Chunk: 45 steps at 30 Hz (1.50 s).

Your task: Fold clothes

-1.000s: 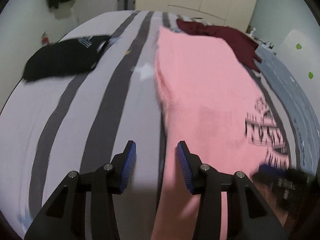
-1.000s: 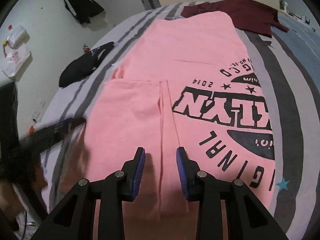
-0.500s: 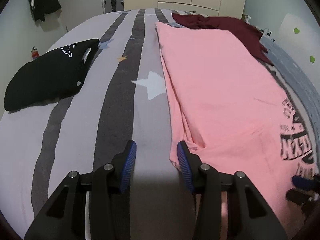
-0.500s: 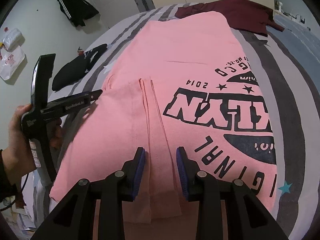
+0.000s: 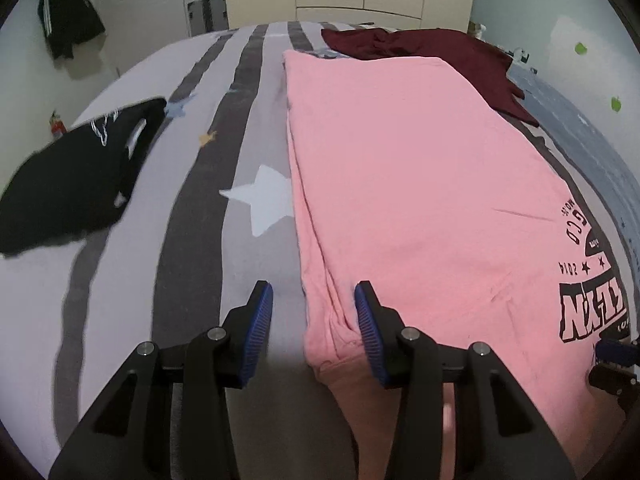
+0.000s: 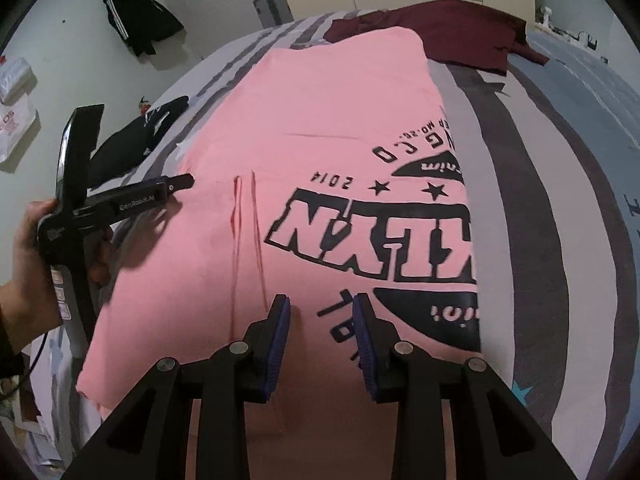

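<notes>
A pink T-shirt [image 5: 408, 184] with a black print [image 6: 372, 232] lies flat on the striped bed cover [image 5: 192, 240]. Its left sleeve is folded inward, leaving two creases [image 6: 244, 240]. My left gripper [image 5: 314, 320] stands open at the shirt's left edge, and the doubled hem lies between its jaws without being pinched. The right wrist view shows the left gripper [image 6: 182, 184] from the side, held by a hand [image 6: 24, 240]. My right gripper [image 6: 320, 332] is open just above the shirt, beside the print's lower letters, and holds nothing.
A black garment [image 5: 76, 168] lies on the bed's left side. A maroon garment [image 5: 424, 48] sits at the far end behind the shirt. Blue-grey fabric [image 5: 592, 140] covers the right side. A black jacket [image 6: 140, 16] hangs on the wall.
The left gripper has come in lower at the shirt's left edge, so the hem now lies between its jaws. The right gripper slid right, off the sleeve creases toward the print.
</notes>
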### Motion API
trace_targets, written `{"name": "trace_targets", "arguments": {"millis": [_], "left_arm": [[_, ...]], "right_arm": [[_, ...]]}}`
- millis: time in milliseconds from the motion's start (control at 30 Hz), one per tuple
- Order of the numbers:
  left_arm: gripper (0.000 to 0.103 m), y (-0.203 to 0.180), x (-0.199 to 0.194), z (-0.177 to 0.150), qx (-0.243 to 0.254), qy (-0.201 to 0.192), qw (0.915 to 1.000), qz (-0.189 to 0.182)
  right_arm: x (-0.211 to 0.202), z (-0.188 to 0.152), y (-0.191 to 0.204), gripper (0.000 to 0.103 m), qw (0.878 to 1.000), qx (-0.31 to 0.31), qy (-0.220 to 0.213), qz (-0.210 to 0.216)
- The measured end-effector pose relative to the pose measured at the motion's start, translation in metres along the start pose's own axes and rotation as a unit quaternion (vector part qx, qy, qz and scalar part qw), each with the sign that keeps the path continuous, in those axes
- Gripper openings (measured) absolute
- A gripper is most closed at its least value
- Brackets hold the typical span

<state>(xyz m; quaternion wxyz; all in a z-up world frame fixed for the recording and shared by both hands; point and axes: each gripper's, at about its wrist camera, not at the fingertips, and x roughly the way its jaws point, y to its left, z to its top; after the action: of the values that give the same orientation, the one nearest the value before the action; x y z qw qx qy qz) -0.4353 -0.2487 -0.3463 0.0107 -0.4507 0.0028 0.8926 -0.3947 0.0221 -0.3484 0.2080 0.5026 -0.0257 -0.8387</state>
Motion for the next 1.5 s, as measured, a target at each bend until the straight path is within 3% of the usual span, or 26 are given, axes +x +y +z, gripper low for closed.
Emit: {"name": "trace_targets", "arguments": {"millis": [233,467,700,1067,1300,1500], "left_arm": [[0.04,0.013,-0.054,-0.022,-0.028,-0.01,0.9995,-0.012],[0.04,0.017,-0.103,-0.093,-0.066,0.044,0.9968,-0.011],[0.043,0.009,-0.141,-0.135,-0.107,0.065,0.9917,-0.032],[0.045,-0.017,-0.155,-0.167,-0.084,0.064,0.9919,-0.07],[0.047,-0.031,-0.14,-0.185,-0.088,0.069,0.9918,-0.062],[0.047,-0.031,-0.138,-0.189,-0.107,0.057,0.9909,-0.059]], "right_arm": [[-0.031,-0.017,-0.03,0.03,1.0,0.029,0.003,0.006],[-0.063,-0.063,-0.062,0.036,0.998,0.053,0.027,-0.023],[-0.089,-0.081,-0.05,0.036,0.998,0.057,0.012,-0.011],[-0.094,-0.114,-0.03,0.038,0.998,0.06,0.014,0.001],[-0.084,-0.125,-0.025,0.038,0.998,0.05,0.022,0.018],[-0.08,-0.132,-0.032,0.042,0.995,0.086,0.02,0.04]]}}
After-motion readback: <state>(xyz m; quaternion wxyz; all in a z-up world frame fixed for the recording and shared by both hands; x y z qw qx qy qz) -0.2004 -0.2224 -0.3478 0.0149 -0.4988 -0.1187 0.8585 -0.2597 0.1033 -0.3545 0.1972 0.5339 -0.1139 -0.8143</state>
